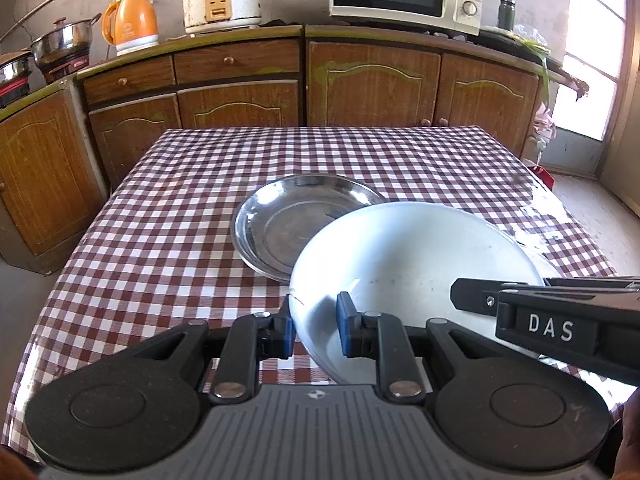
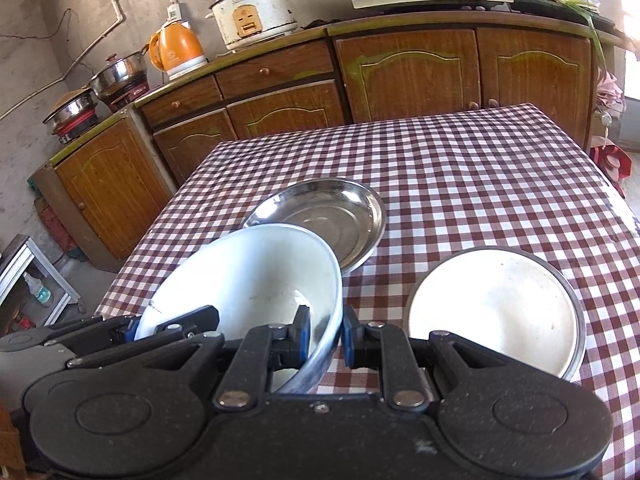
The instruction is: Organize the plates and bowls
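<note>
both claws (image 1: 314,326) (image 2: 326,340) clamp white bowl (image 1: 400,256) rim | above steel plate (image 1: 288,220)

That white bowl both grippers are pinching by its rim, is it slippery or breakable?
Probably slippery: the white bowl looks glossy, and each gripper, left and right, holds only a thin edge of rim. It seems rigid, keeping its shape while tilted. A dark line near the rim may be a crack, hinting it chips.

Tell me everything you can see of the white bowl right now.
The white bowl is large, round and glossy, enamel by its look, empty, with faint specks inside. It is tilted, lifted over the near edge of the steel plate. The left gripper and right gripper each pinch its rim, one on either side.
</note>
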`<action>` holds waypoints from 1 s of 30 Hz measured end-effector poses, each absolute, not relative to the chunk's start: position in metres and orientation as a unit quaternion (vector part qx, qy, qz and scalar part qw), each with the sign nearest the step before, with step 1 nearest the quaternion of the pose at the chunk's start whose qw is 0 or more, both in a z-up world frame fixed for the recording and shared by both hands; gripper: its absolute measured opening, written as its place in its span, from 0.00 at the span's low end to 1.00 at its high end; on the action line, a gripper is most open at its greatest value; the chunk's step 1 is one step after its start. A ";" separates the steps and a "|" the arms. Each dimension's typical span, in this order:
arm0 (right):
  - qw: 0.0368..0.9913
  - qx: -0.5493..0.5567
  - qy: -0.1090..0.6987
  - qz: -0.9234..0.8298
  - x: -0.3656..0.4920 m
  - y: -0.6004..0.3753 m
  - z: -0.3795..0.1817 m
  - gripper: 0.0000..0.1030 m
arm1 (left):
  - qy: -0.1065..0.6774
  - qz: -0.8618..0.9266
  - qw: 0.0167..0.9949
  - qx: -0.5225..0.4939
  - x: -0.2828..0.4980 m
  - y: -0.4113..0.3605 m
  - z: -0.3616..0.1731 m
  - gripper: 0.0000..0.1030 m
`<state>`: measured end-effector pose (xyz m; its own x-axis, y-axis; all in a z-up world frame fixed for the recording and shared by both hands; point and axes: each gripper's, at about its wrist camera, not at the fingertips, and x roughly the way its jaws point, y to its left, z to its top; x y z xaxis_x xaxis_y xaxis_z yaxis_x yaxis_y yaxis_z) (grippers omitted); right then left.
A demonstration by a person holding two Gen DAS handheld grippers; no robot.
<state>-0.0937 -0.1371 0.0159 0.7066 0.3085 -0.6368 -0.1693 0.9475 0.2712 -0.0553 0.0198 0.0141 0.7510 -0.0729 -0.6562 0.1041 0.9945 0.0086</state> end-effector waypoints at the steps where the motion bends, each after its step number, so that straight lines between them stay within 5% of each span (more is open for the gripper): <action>1: 0.918 0.098 0.361 0.128 -0.094 -0.139 0.015 0.21 | 0.350 -0.049 0.935 0.023 -0.055 0.018 0.014 0.21; 30: 0.919 0.135 0.365 0.058 -0.103 -0.193 0.006 0.21 | 0.359 -0.119 0.924 0.054 -0.040 -0.030 0.001 0.21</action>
